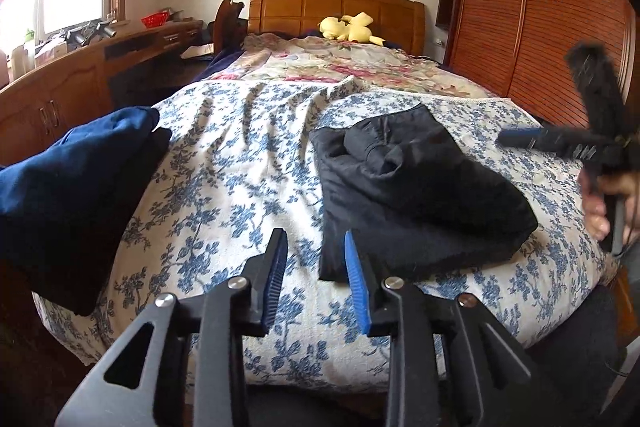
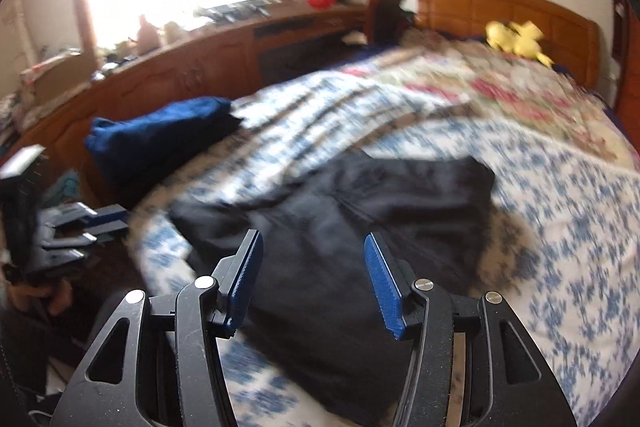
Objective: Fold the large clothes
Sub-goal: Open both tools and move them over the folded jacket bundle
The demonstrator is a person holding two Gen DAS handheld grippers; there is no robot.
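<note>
The left gripper (image 1: 316, 255) hovers with its jaws a narrow gap apart and nothing between them, its right pad just beside the near-left corner of the folded black garment (image 1: 416, 195). That garment lies on the blue-flowered bedspread (image 1: 240, 163), ahead and to the right. The right gripper (image 2: 314, 259) hangs above the same garment's near edge, jaws moderately wide and empty. Off to the left of both grippers, at the bed's edge, sits a folded blue garment (image 1: 68, 171). Far ahead, a yellow plush toy (image 1: 352, 27) rests against the wooden headboard (image 1: 304, 7).
</note>
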